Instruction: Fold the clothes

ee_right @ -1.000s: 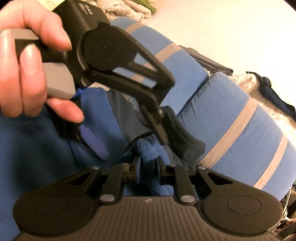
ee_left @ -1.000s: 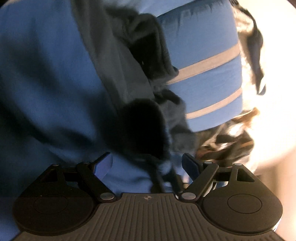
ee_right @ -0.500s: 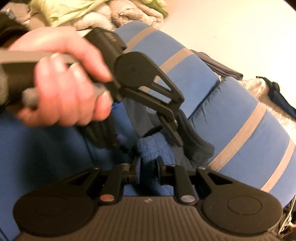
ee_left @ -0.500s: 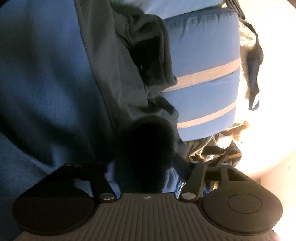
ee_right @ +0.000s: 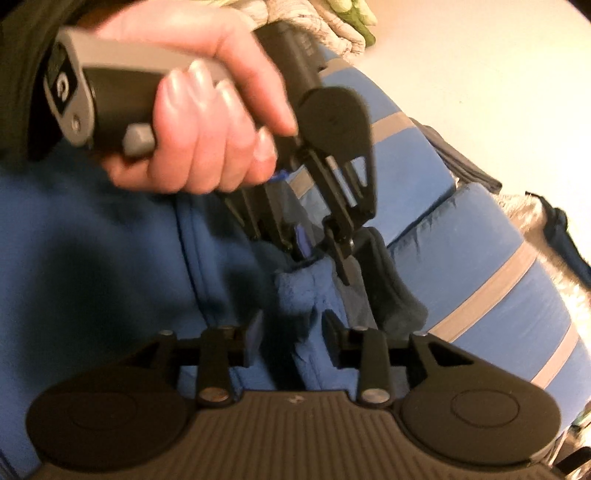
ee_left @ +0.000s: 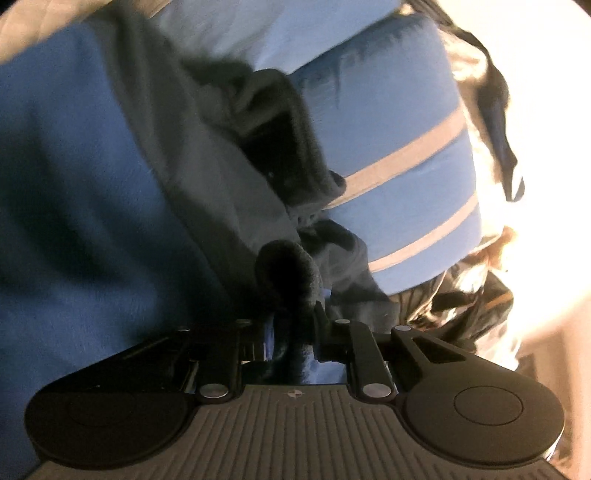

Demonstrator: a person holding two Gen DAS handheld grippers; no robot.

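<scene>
Blue fleece garment (ee_right: 110, 295) with grey trim is changing hands: the left gripper (ee_left: 293, 325), wide a second ago, is closing on its dark fuzzy fold (ee_left: 288, 273). Meanwhile the right gripper (ee_right: 291, 332) is opening, its pads now clear of the blue tuft (ee_right: 295, 295) between them, so the left takes over the hold.

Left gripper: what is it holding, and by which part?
Left gripper, jaws closing, pinches a bunched fold of the blue fleece. Which part of the garment cannot be told.

- Table (ee_right: 480, 66): pale, plain top, upper right in right wrist view; glare-washed in left wrist view.
- Cream knit bundle (ee_right: 325, 26) w/ green bit (ee_right: 354, 11), far edge of table, top centre.
- Dark strap (ee_left: 506, 147) lying on pale fluffy fabric (ee_right: 532, 206).
</scene>
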